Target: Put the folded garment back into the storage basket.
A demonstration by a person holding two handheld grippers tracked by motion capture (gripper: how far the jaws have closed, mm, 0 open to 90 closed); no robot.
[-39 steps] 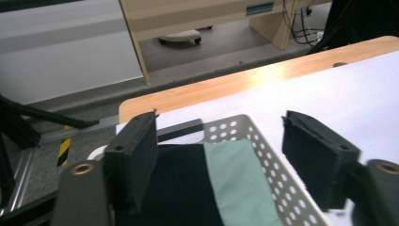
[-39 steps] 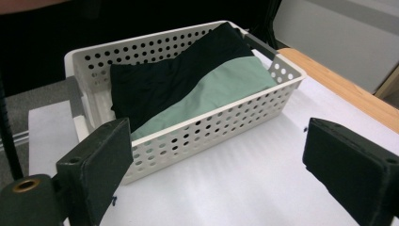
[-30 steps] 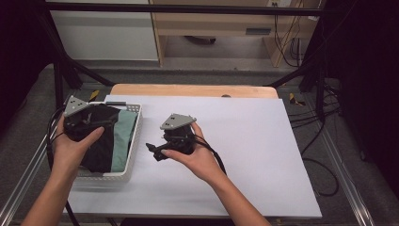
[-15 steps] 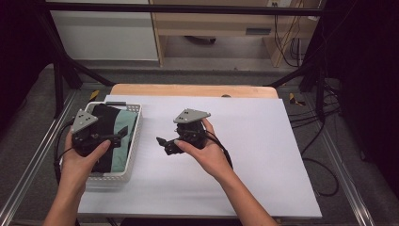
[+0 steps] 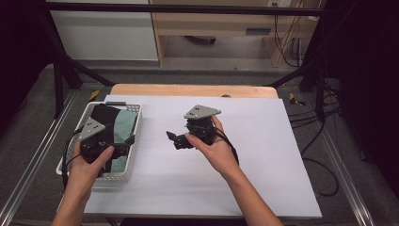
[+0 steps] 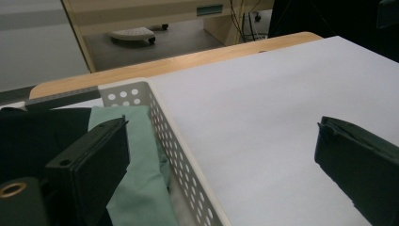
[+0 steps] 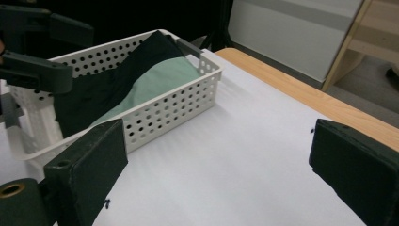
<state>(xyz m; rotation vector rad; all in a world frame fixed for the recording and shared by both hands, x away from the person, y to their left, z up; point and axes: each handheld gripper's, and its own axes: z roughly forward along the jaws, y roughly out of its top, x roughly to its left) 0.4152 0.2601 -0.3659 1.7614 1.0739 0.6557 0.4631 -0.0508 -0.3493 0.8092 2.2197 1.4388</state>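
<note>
Over on the left edge of the counter (image 5: 244,188) sits the white perforated basket (image 5: 134,136), and inside it a dark cloth (image 5: 101,115) lies against a pale green cloth (image 5: 123,128), both tucked below the rim. Hovering right above the near half of that basket is the left gripper (image 5: 126,141), jaws spread wide and holding nothing; in the left gripper view one jaw hangs over the green cloth while the other stands out over bare white surface, with the basket's wall running between them. Moving right, there's a clear strip of white counter, then the right gripper (image 5: 175,140) held above the middle of the sheet, jaws wide apart and empty as well, pointing back toward the basket. Further right, the counter lies open all the way to its far and right edges, a wooden strip (image 5: 188,89) showing along the back.
</note>
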